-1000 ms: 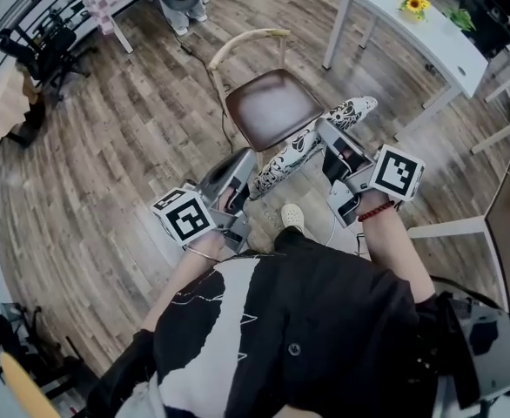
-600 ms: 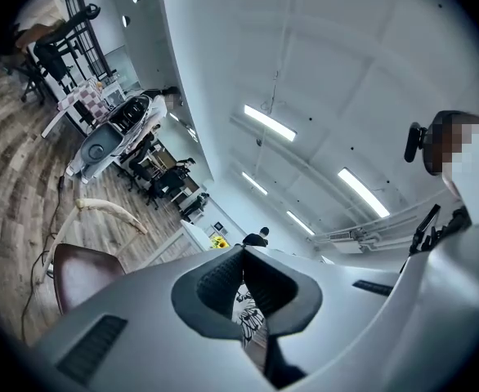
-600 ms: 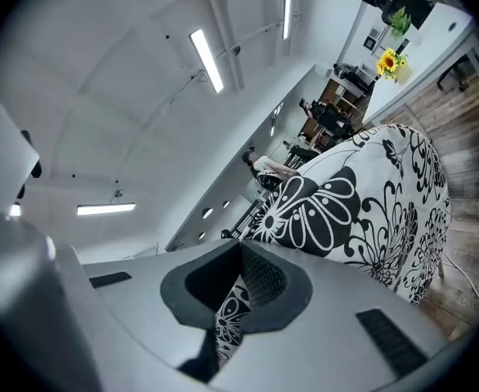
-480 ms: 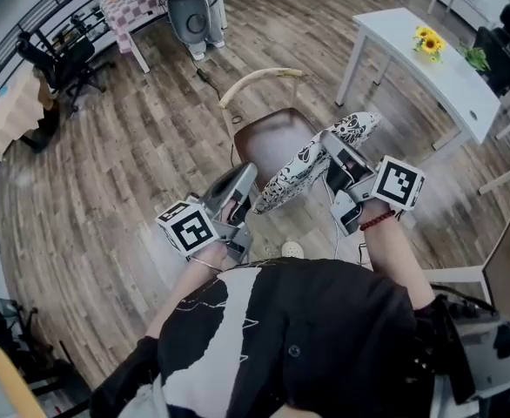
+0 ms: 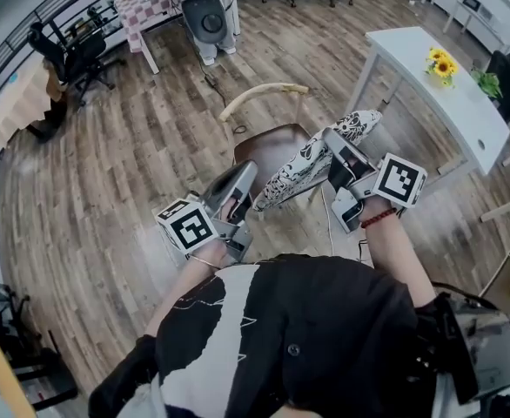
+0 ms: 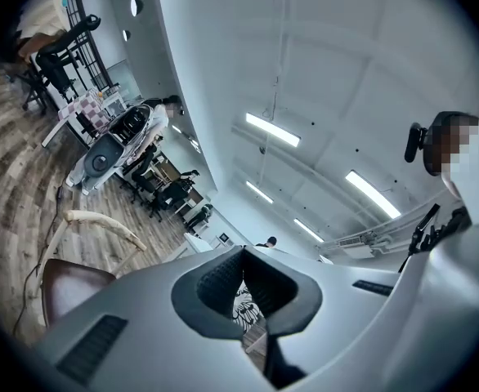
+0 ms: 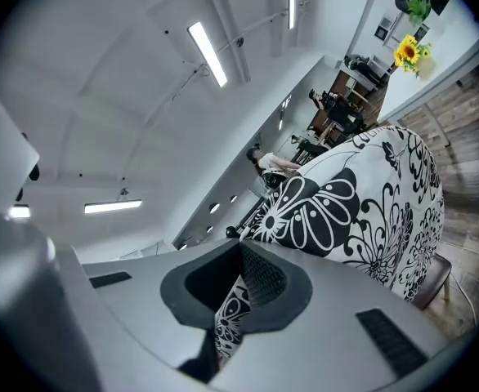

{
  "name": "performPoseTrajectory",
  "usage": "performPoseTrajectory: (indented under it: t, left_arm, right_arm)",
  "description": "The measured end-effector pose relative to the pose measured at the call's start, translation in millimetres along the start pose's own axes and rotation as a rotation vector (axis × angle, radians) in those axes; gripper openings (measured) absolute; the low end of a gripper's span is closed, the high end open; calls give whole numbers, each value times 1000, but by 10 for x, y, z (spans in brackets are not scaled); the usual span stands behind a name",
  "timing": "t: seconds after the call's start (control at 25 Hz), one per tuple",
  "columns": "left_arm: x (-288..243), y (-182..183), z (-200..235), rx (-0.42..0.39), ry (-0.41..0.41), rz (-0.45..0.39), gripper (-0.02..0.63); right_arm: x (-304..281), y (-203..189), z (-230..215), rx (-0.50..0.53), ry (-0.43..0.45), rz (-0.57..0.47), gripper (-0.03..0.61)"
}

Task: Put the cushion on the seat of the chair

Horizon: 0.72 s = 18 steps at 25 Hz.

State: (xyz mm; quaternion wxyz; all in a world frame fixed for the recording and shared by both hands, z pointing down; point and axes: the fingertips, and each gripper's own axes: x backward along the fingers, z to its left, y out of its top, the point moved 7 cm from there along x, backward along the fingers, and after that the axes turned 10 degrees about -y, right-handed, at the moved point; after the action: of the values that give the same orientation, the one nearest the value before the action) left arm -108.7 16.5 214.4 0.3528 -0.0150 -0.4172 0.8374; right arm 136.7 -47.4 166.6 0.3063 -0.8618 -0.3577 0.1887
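Hand-held grippers (image 5: pixel 251 186) (image 5: pixel 331 141) seemingly level, on cushion (image 5: pixel 300 164).

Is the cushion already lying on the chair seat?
No, the cushion is held up, tilted, by the left hand-held gripper and right hand-held gripper, above the brown seat.

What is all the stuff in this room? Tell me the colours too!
cushion: one, black and white flowers, held up over the chair seat
chair: one, brown seat and pale wooden back, middle of the floor
table: one, white, upper right
sunflowers: one bunch, yellow, on the table
fan: one, grey, near the top
office chairs: several, black, upper left and along the top
floor: one, brown wood, all around
left gripper: one, grey, shut on the cushion
right gripper: one, grey, shut on the cushion
bracelet: one, red, on the person's right wrist
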Motion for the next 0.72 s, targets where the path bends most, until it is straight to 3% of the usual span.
performPoseTrajectory:
  t: [0.44,0.72]
  left_arm:
    - [-214,-88,244,-35,45,-45,11]
    - [-288,-139,371,-47,82,0,11]
  right_arm:
    - [-317,196,-282,19,50,72,15]
    - [-556,230,-429,-6,59,116,15]
